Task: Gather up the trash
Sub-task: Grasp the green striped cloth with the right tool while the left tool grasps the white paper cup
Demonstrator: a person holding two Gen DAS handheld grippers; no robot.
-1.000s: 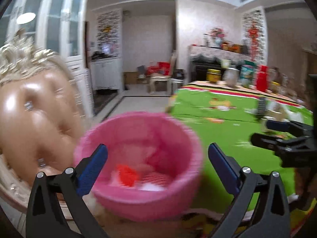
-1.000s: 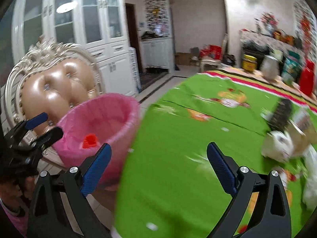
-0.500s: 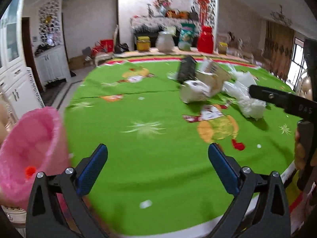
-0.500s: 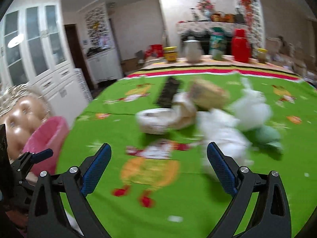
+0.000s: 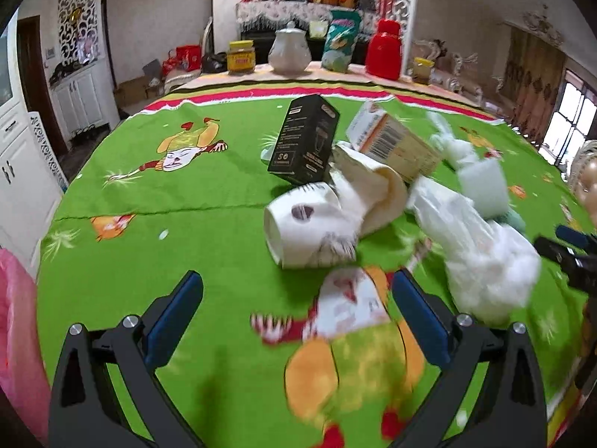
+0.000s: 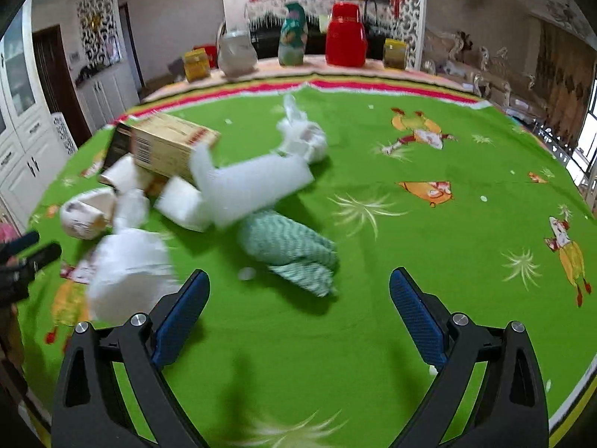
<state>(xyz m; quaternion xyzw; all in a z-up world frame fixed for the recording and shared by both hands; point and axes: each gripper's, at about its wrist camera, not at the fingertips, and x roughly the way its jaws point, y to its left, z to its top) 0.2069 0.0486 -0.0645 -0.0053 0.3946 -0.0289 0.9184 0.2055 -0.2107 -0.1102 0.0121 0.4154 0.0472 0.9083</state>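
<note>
Showing only rightward, green cloth (image 6: pixel 287 246) beside paper cup (image 5: pixel 306 227).

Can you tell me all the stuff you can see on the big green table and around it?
tablecloth: one, green with cartoon prints, covers the table
black box: one, black, at the back of the trash pile
cardboard box: one, tan with a barcode, leaning on the pile
paper cup: one, white, lying on its side at the front of the pile
white crumpled bags and paper: several, white, count unclear
green patterned cloth: one, green and white, just beyond the right gripper
pink bin: one, pink, left edge of the table
red container: one, red, far edge
teapot: one, white, far edge
left gripper: jaws open, empty
right gripper: jaws open, empty
</note>
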